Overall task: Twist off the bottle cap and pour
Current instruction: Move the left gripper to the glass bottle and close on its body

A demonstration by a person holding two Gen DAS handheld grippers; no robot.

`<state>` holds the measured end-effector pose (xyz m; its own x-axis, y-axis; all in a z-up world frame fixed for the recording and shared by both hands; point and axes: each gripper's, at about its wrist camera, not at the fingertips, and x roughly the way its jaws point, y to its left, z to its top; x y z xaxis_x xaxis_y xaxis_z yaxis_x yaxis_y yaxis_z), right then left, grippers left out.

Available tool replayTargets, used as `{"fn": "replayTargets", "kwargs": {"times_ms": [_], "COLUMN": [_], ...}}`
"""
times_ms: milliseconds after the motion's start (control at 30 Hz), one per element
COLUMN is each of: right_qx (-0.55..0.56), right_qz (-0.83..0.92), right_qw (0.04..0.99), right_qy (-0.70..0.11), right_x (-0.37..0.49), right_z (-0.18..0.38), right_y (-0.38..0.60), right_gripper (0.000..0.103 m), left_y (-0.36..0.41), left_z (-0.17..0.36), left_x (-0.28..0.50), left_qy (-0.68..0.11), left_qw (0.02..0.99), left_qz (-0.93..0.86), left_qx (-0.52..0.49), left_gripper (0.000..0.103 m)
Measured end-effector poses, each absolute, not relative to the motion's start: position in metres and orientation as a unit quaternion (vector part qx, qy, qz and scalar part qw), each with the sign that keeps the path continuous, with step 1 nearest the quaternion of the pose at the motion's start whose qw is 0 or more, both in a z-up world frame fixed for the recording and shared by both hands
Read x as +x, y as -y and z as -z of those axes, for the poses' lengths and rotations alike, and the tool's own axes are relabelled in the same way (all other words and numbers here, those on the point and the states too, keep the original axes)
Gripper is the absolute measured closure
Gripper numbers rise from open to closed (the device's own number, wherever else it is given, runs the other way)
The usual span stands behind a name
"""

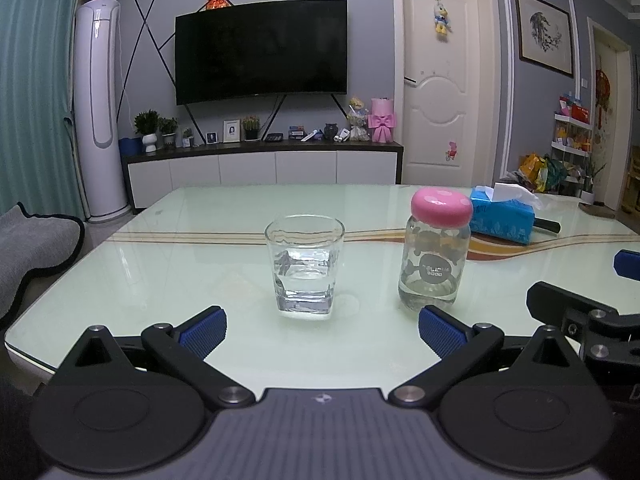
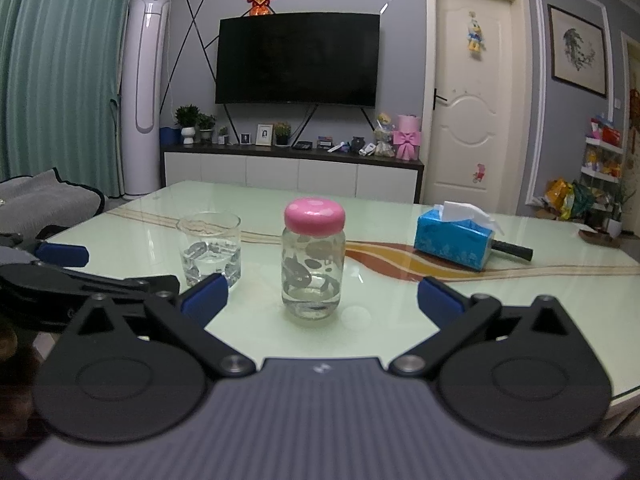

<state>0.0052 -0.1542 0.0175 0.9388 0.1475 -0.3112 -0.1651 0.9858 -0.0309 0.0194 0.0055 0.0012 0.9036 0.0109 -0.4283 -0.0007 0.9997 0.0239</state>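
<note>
A small clear glass bottle (image 1: 434,268) with a pink domed cap (image 1: 442,207) stands upright on the pale green glass table (image 1: 180,264); a little liquid shows at its bottom. A clear tumbler (image 1: 305,266) partly filled with water stands left of it. My left gripper (image 1: 322,332) is open and empty, just short of the tumbler. In the right wrist view the bottle (image 2: 313,276), its cap (image 2: 315,217) and the tumbler (image 2: 209,250) show too. My right gripper (image 2: 322,298) is open and empty, the bottle standing just beyond its fingertips.
A blue tissue box (image 1: 504,216) and a black remote (image 1: 546,225) lie at the table's back right. A grey cushion (image 1: 32,248) sits off the left edge. The left gripper shows at the left of the right wrist view (image 2: 64,276).
</note>
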Motion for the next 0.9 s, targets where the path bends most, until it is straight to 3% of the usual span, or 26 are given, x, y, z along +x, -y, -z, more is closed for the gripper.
{"fn": "replayTargets", "kwargs": {"times_ms": [900], "right_qx": [-0.022], "right_qz": [-0.082], "right_qw": [0.983], "right_qy": [-0.162], "right_x": [0.044], "right_z": [-0.022], "right_y": [0.143], "right_gripper": [0.0], "left_y": [-0.016], "left_z": [0.006], "left_x": [0.058], "left_qy": [-0.23], "left_qw": [0.973], "left_qz": [-0.006], "left_qx": [0.006], "left_gripper": [0.0]}}
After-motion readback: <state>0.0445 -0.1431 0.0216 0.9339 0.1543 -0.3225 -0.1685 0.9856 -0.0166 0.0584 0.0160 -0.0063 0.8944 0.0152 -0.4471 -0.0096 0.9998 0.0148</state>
